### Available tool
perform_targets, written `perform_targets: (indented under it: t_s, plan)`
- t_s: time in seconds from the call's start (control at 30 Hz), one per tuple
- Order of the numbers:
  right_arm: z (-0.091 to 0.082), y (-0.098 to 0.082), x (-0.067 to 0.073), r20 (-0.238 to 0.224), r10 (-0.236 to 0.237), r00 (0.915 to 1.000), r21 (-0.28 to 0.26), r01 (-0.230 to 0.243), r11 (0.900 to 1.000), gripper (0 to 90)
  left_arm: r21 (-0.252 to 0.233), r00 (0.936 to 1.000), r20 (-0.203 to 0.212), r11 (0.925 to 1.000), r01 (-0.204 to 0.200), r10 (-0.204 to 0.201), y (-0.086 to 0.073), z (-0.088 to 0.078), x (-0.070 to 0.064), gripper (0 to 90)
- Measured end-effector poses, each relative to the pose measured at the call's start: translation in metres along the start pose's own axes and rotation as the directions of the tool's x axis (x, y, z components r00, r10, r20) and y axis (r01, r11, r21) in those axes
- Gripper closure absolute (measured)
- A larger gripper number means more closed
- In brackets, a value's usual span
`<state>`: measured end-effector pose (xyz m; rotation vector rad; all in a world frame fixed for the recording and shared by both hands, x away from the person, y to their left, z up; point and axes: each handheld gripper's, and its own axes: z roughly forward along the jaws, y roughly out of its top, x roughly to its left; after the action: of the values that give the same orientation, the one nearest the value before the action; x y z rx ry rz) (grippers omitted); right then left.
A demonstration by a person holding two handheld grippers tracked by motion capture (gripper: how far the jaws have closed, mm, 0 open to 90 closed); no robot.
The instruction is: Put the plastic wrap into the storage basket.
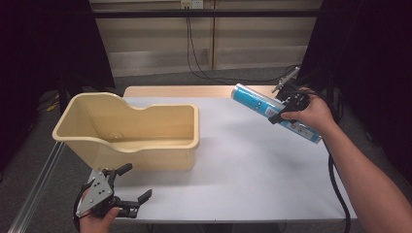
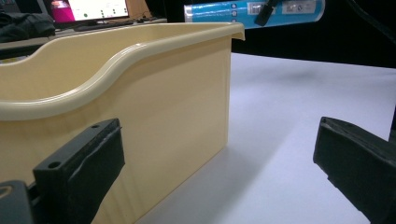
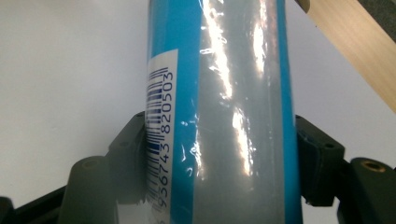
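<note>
Blue tube (image 3: 219, 107) w/ barcode clamped in right gripper (image 1: 287, 108); left gripper (image 1: 130, 190) apart by bin (image 1: 145, 145).

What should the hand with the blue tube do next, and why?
Probably carry the tube left toward the tub. The right gripper is shut on it, holding it in the air above the table, and the tub sits open and looks empty.

The tub (image 1: 145, 141) is pale cream yellow. The tube (image 1: 272, 111) is bright blue with a grey band and a white barcode label. The table (image 1: 252, 165) is white; both grippers' jaws are black.
</note>
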<state>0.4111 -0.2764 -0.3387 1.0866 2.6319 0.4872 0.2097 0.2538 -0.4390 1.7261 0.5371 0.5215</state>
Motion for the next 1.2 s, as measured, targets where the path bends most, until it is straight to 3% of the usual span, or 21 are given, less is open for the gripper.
perform_targets:
  t_s: [0.13, 1.2]
  plan:
    - [-0.009, 0.006, 0.005, -0.012, 0.006, 0.9999, -0.009, -0.006, 1.000, 32.3, 0.001, 1.0000, 0.003, 1.0000, 0.004, -0.004, 0.000, 0.001, 0.000, 1.8]
    - [-0.050, 0.055, 0.036, -0.045, -0.104, 0.9936, -0.050, 0.101, 0.994, 32.3, -0.002, 0.9994, 0.025, 0.9997, 0.023, -0.023, -0.001, 0.002, -0.001, 1.7]
